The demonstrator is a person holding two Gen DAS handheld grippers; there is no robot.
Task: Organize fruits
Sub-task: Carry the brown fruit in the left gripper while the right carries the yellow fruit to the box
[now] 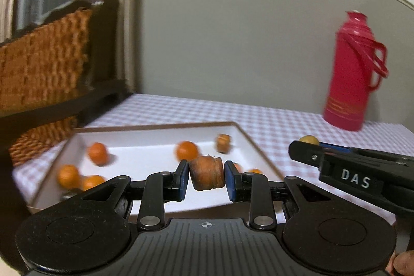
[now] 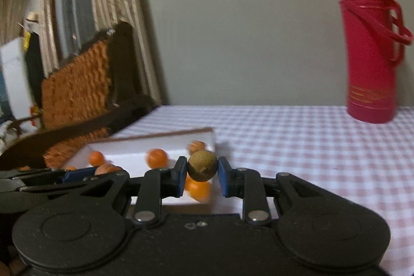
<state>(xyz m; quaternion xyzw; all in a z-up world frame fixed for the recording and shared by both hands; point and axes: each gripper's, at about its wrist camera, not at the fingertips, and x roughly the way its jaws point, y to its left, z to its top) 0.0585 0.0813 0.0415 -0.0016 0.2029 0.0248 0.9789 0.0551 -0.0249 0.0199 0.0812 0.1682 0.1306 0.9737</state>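
Fruit is sitting in both grippers at this moment. The left gripper [image 1: 206,173] is hovering above the near part of a shallow white tray [image 1: 248,139], its blue pads [image 1: 183,179] pressing on either side of a brown, ridged, barrel-shaped fruit [image 1: 206,173] that is hanging clear of the tray floor. Inside the tray, several round orange fruits [image 1: 97,153] are lying scattered and blurred, and a second brown ridged piece [image 1: 223,143] is resting near the far right corner. The right gripper [image 2: 202,173] is reaching in from the right, its fingers clamping a round olive-brown fruit [image 2: 202,165]; in the right wrist view this fruit is showing in front of the tray's right edge, though whether it is over the tray or just beside it cannot be told. In the left wrist view the same gripper is appearing at the right, marked DAS, with the yellowish fruit peeking past its tip. The tray is resting on a pink-and-white checked tablecloth [image 2: 297,141]. A red thermos flask [image 2: 370,48] is standing upright at the far right, well apart from the tray, and a woven chair back [image 1: 44,64] is showing at the left.
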